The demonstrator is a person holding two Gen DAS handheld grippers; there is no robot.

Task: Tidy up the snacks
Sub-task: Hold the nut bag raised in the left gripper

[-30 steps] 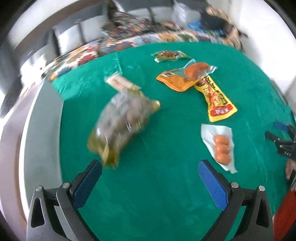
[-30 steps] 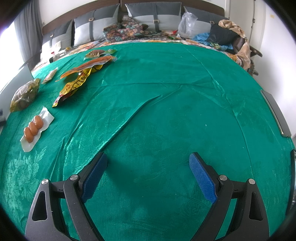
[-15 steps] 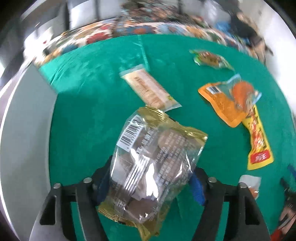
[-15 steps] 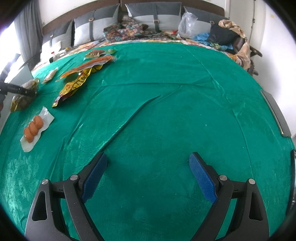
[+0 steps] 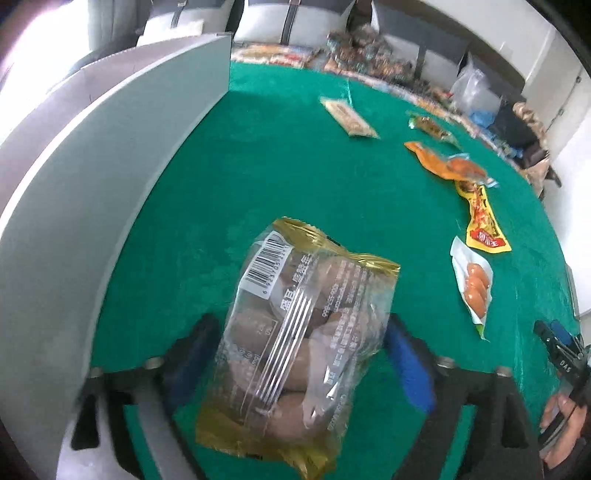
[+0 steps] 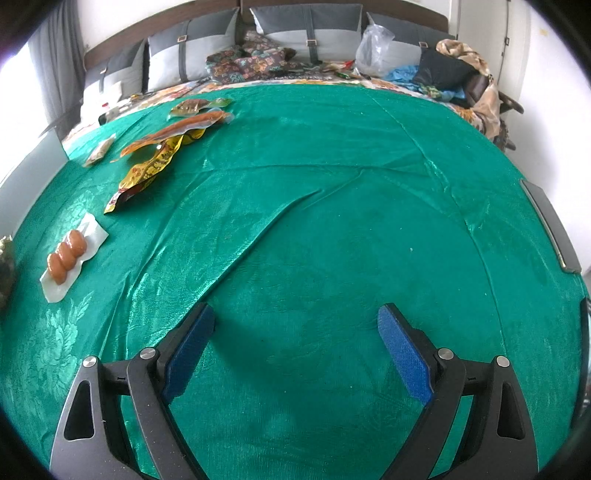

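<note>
A clear, gold-edged bag of brown round snacks (image 5: pixel 295 332) hangs between the blue pads of my left gripper (image 5: pixel 299 321), close to the grey box wall (image 5: pixel 92 184) on the left. The jaws are opening and stand wide; the right pad shows bare beside the bag and the left pad is partly hidden behind it. My right gripper (image 6: pixel 295 317) is open over bare green cloth (image 6: pixel 332 184), holding nothing. On the cloth lie a white pack of three sausages (image 5: pixel 474 286), a yellow pouch (image 5: pixel 482 221), an orange pouch (image 5: pixel 447 164) and a beige bar (image 5: pixel 349 118).
A small greenish packet (image 5: pixel 430 125) lies at the far side. Grey cushions (image 6: pixel 303 29), patterned fabric, a plastic bag and clothes line the back. The right gripper and a hand (image 5: pixel 561 406) show at the lower right of the left wrist view.
My left gripper closed on the bag, lifted it, rolled and carried it leftwards beside the grey box; the jaws have since spread. The right gripper has not moved.
</note>
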